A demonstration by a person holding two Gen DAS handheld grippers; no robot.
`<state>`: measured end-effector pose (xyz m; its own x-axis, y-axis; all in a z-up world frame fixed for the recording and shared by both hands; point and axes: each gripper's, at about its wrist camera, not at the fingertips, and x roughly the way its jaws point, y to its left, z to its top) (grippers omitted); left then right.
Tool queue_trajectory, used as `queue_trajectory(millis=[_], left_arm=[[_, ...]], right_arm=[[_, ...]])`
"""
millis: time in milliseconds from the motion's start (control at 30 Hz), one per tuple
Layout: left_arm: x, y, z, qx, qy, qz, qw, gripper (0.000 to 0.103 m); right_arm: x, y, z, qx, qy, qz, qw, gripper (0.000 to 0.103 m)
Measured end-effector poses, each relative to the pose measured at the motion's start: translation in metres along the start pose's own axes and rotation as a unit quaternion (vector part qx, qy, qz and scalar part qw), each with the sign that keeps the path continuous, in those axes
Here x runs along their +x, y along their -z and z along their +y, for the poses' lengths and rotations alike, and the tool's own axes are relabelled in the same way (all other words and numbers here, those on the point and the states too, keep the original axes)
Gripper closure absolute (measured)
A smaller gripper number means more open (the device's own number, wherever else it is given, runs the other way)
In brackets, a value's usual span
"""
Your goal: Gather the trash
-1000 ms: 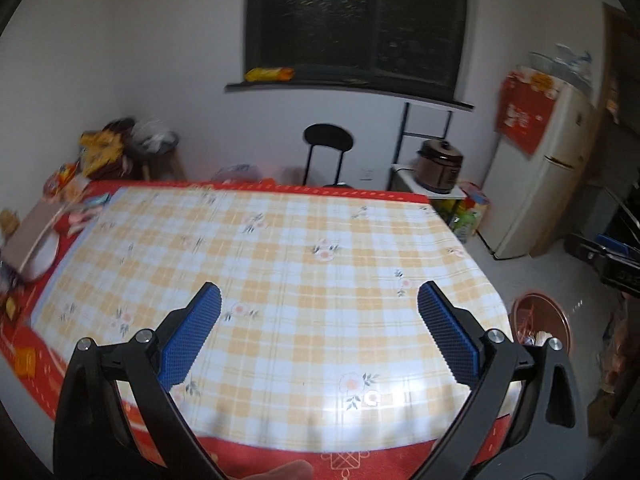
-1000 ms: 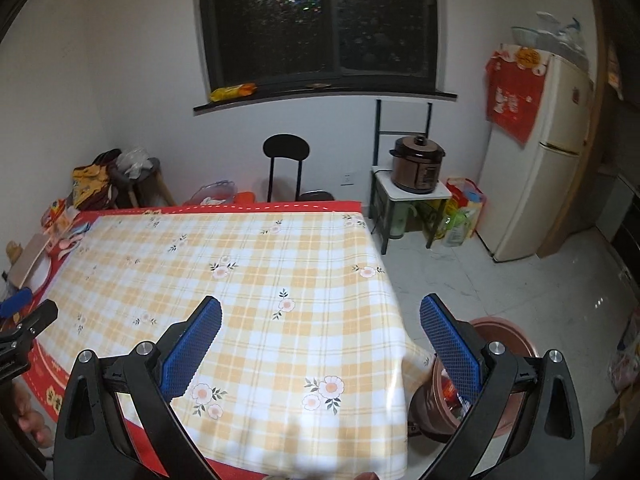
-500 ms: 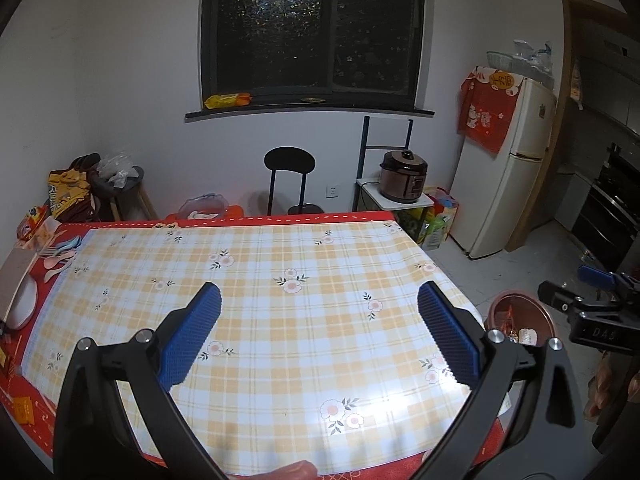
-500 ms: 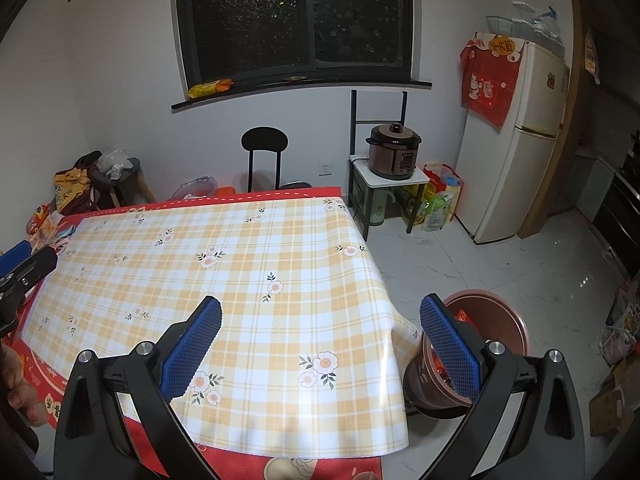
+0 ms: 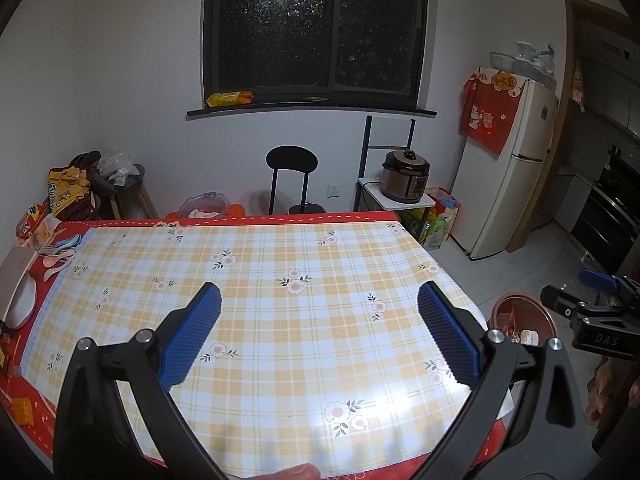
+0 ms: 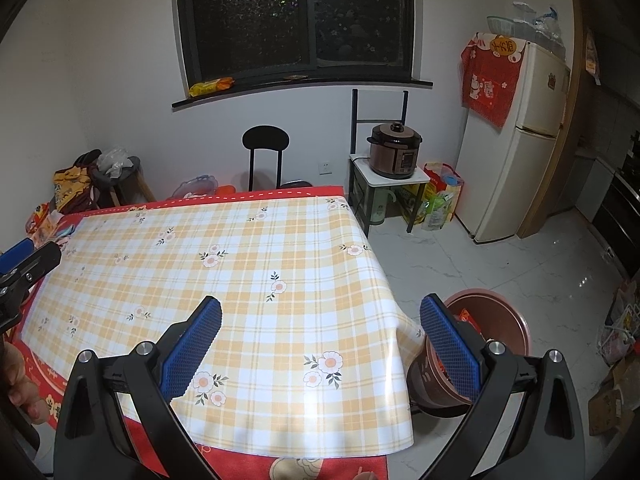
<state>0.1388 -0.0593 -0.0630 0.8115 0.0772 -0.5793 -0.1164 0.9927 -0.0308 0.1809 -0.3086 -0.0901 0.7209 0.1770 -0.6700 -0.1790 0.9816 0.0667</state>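
Note:
My left gripper (image 5: 318, 336) is open and empty above the near part of a table with a yellow checked cloth (image 5: 256, 280). My right gripper (image 6: 320, 340) is open and empty over the table's near right corner (image 6: 360, 360). A brown round trash bin (image 6: 492, 344) stands on the floor right of the table, with wrappers inside; it also shows in the left wrist view (image 5: 524, 320). The right gripper shows at the right edge of the left wrist view (image 5: 592, 300). The left gripper shows at the left edge of the right wrist view (image 6: 24, 264).
Spoons, a white dish and packets (image 5: 36, 248) lie at the table's left end. A small orange packet (image 5: 24, 410) lies on the red border. A black stool (image 5: 292, 176), a rice cooker (image 5: 404, 176) on a stand and a fridge (image 5: 508, 184) stand behind.
Both grippers have lifted and pulled back from the table, so the views show more of the room. Both stay open and empty.

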Motion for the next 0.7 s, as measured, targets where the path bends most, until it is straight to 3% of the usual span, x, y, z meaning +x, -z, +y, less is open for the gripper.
queue_trajectory(millis=[700], left_arm=[[0.0022, 0.0019, -0.002, 0.002, 0.005, -0.001, 1.0, 0.006]], right_arm=[[0.003, -0.0005, 0.0011, 0.002, 0.001, 0.003, 1.0, 0.005]])
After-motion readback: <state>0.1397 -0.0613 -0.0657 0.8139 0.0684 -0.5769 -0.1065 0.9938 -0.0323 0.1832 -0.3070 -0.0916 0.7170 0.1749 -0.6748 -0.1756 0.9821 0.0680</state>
